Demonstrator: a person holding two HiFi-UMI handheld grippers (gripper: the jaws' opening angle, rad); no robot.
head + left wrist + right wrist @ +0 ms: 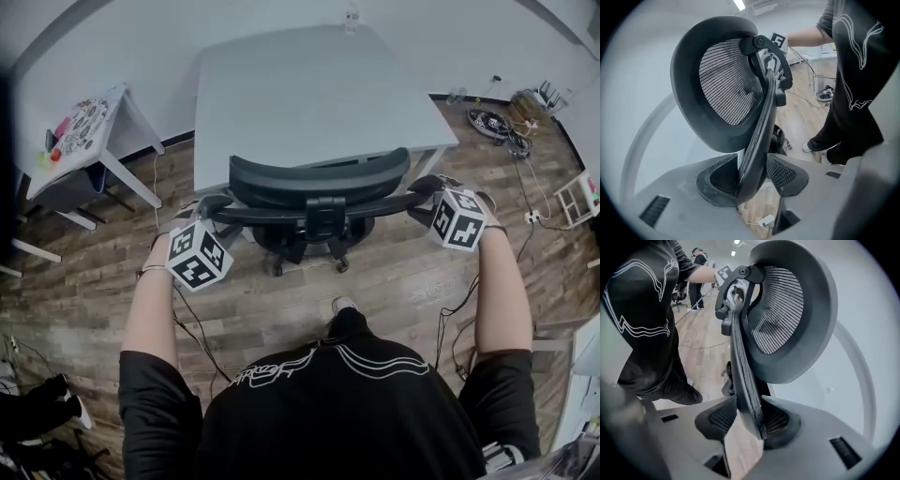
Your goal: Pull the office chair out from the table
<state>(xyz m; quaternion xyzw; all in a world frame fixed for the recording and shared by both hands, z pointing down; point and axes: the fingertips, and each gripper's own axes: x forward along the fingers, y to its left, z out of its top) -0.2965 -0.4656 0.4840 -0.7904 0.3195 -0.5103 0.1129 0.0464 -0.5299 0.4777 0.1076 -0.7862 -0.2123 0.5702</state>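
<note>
Left tongs [749,180] sit astride one end of the backrest [761,140] with the mesh-edged frame leaning on one pad only and a sliver of floor showing before the other, so I read them as released around it, not biting. Right tongs [747,420] straddle the opposite end, and there both pads look pressed to the frame, so I take that side as clenched on the backrest. From the head view I am standing behind the office chair [323,220], one hand at each end of its top edge, with the headrest [319,176] between them. It is close against the near edge of the grey desk [281,94], its castor base [281,253] on the wood floor [394,281] just in front. I judge this to be the pull itself, hardly begun. Next, I would firm up the left hold, then draw both hands back evenly so it rolls straight and clears my shoe [344,305]. The chair faces the desk with its back to me, and the backrest's long top edge runs side to side, parallel to the desk edge.
</note>
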